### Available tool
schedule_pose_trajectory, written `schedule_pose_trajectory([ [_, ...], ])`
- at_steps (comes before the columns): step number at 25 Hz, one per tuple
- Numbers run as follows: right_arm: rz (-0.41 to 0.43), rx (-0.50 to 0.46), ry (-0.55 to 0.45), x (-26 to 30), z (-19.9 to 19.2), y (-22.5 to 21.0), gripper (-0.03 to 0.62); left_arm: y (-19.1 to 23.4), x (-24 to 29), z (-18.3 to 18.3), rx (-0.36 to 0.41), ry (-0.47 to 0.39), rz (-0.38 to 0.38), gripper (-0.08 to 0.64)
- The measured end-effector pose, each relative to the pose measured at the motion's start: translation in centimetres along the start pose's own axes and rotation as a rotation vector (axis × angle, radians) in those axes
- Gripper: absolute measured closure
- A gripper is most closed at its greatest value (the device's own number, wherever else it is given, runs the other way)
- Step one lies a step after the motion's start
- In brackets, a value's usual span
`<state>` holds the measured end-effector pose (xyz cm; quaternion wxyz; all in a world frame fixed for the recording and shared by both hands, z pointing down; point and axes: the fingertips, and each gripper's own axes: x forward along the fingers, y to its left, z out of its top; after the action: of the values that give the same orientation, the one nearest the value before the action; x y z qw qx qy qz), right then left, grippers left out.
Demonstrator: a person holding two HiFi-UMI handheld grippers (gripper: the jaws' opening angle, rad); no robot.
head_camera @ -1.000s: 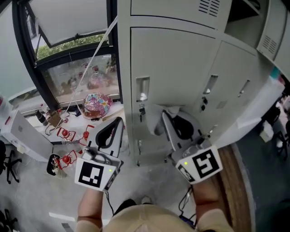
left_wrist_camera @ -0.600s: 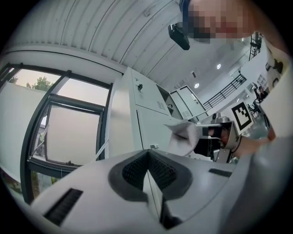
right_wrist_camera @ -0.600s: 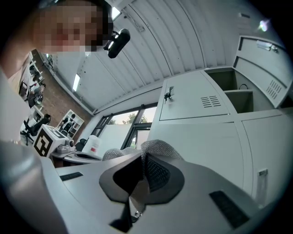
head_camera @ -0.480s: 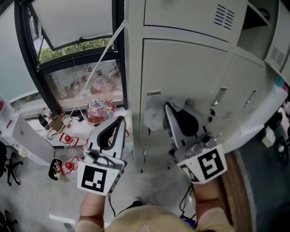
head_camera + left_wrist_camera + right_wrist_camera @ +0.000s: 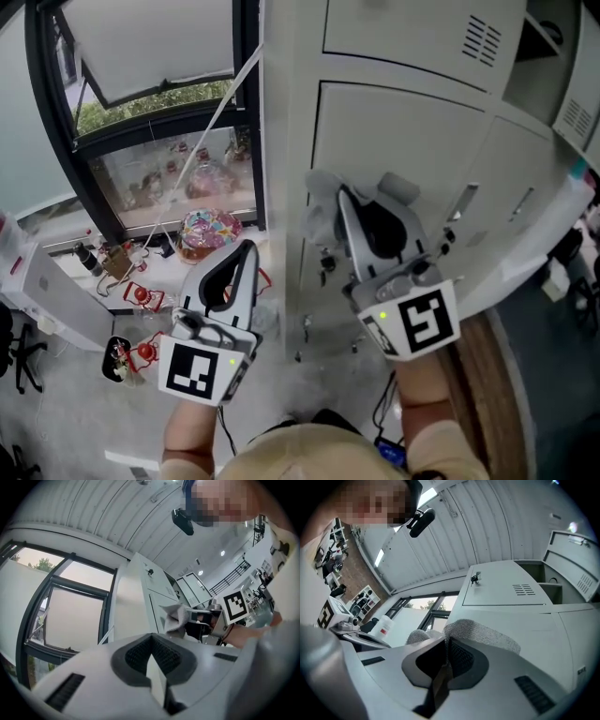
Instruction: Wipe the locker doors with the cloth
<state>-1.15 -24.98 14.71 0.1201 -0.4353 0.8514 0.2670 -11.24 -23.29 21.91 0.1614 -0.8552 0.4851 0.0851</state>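
- At the bank of grey lockers, we hold the right gripper up to the front of a closed locker door, with its marker cube towards us.
- Its fingers are clamped on the cloth. In the right gripper view the pale woven cloth bunches out over the tips of the right gripper.
- In the head view the cloth lies against the left part of that door, around the height of the lock. One fold sticks out to the left of the fingers and another to the right.
- We keep the left gripper low and to the left, well apart from the lockers, over the floor.
- In the left gripper view the fingers of the left gripper are together, and we see nothing between them. Beyond them, the cloth is at the locker.
- To the left of the lockers stands a black-framed window.
- Below it, on the floor, lie a bright patterned bundle and a few small red objects.
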Motion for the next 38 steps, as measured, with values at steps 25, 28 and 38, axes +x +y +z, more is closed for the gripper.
schedule_pose_trajectory([
  [25, -0.075, -0.028, 0.036, -0.9, -2.8, -9.5, 0.588, -4.1, 5.1, -0.6, -0.026, -0.004, 0.081, 0.563],
  [28, -0.1, -0.016, 0.05, -1.9, -3.3, -10.9, 0.588, -4.8, 5.7, -0.8, -0.03, -0.001, 0.073, 0.563],
  [38, -0.204, -0.107, 0.059, -4.8, -4.4, -16.5, 0.588, -6.6, 7.2, -1.2, -0.029, 0.001, 0.051, 0.563],
])
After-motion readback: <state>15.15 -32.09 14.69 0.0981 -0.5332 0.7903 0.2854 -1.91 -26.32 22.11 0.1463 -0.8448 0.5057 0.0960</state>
